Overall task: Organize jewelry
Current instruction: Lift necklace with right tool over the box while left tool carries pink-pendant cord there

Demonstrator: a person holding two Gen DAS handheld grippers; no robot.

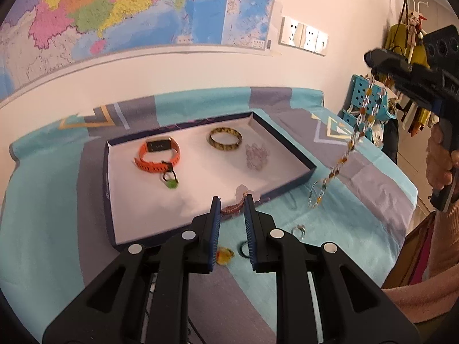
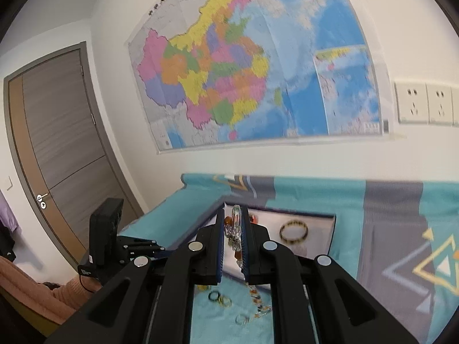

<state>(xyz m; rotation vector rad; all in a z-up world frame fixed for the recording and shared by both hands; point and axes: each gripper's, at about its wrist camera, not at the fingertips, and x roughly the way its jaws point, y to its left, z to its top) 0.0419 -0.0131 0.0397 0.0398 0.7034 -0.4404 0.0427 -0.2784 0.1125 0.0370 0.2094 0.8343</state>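
The right gripper (image 2: 233,229) pinches a beaded necklace (image 1: 354,137), lifted high so the chain dangles right of the shallow tray (image 1: 298,149), its lowest loop over the cloth. The left gripper (image 1: 232,203) hovers spread above the tray's near edge, a braided bracelet (image 1: 232,208) between its fingertips.

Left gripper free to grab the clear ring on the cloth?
Probably yes. The left gripper is open with nothing held, and the clear ring lies uncovered on the cloth, just right of it.
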